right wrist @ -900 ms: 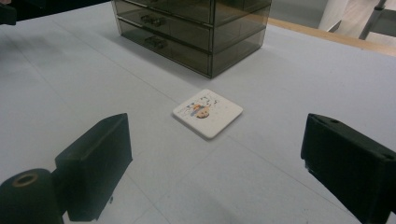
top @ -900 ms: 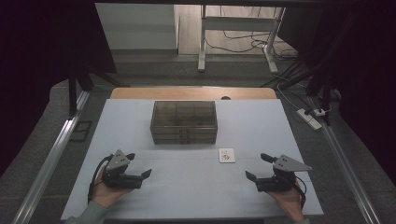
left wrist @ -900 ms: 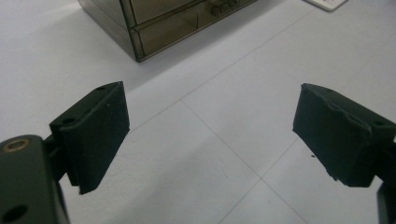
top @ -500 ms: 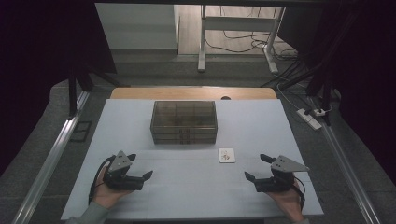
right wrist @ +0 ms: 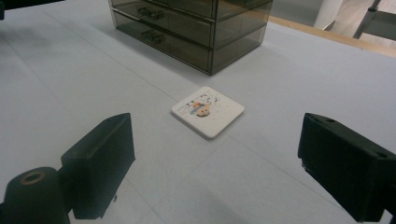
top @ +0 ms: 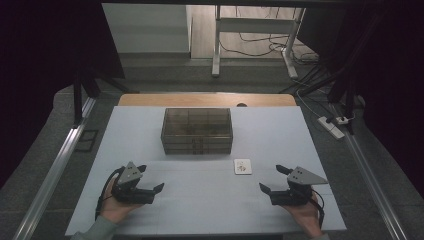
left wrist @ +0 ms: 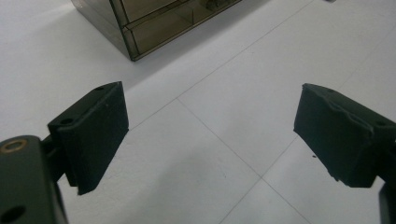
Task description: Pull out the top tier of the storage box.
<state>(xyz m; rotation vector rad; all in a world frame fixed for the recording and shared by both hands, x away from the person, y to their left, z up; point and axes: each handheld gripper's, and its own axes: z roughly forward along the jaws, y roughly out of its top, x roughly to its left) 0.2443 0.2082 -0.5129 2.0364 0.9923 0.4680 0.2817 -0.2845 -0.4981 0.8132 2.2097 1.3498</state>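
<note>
Little has shifted since the earlier frames: only the left gripper [top: 150, 183] is drawn slightly nearer. Its jaws are held apart over bare table [top: 200, 210], as are those of the right gripper [top: 271, 179]. Between them, just right of centre, the card [top: 243, 166] lies flat, near the drawer box [top: 197, 131].
</note>
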